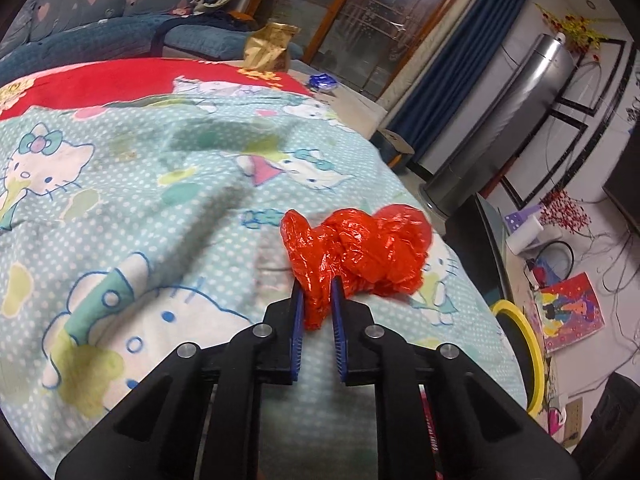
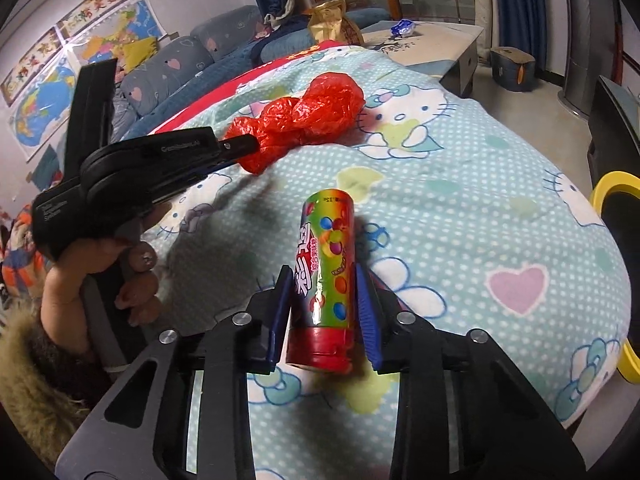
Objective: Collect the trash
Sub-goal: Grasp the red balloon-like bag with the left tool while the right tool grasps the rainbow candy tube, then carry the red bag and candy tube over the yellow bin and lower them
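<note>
A crumpled red plastic bag lies on a Hello Kitty blanket. My left gripper is shut on the bag's near end, its blue pads pinching the plastic. In the right wrist view the left gripper reaches in from the left, held by a hand, and bites the red bag. A colourful candy tube with a red cap lies on the blanket, cap toward me. My right gripper straddles it, both pads against its sides.
A yellow-rimmed bin stands off the blanket's right edge. Farther back sit a gold bag and a blue wrapper on a low table. A sofa lies beyond.
</note>
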Demonstrator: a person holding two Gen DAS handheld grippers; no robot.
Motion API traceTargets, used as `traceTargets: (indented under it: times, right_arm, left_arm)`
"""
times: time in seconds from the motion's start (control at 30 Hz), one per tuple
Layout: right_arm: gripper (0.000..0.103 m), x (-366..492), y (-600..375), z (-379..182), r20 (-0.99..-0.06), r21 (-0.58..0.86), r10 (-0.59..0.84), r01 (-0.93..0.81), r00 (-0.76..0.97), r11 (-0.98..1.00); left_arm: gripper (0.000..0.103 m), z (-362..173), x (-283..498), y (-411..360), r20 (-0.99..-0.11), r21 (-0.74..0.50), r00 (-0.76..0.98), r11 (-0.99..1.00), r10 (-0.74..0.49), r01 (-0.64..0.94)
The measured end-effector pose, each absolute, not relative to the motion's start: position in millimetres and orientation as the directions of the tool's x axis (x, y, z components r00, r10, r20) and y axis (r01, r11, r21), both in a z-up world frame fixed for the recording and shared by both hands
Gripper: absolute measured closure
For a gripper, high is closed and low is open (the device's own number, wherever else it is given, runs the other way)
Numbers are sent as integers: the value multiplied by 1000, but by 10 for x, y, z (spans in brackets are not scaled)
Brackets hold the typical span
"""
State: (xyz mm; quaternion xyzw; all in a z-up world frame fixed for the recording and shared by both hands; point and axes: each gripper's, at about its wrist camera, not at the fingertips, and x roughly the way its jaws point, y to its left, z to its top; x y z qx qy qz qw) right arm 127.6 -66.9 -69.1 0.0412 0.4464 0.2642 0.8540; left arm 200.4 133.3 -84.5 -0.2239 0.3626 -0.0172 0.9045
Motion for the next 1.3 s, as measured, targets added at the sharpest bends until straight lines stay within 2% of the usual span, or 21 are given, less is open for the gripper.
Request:
traceTargets:
  times: [0.77, 1.3]
  right_arm:
    - [79, 1440, -1601, -448, -695, 329, 412, -249, 590, 911]
    - [79, 1465, -2317, -303, -681, 273, 303, -154, 666, 950]
  left_arm:
    - [95, -444, 1818, 636, -616, -330, 749, 943, -246, 39]
    - [96, -294, 1787, 19, -598, -300, 729, 937, -333, 182]
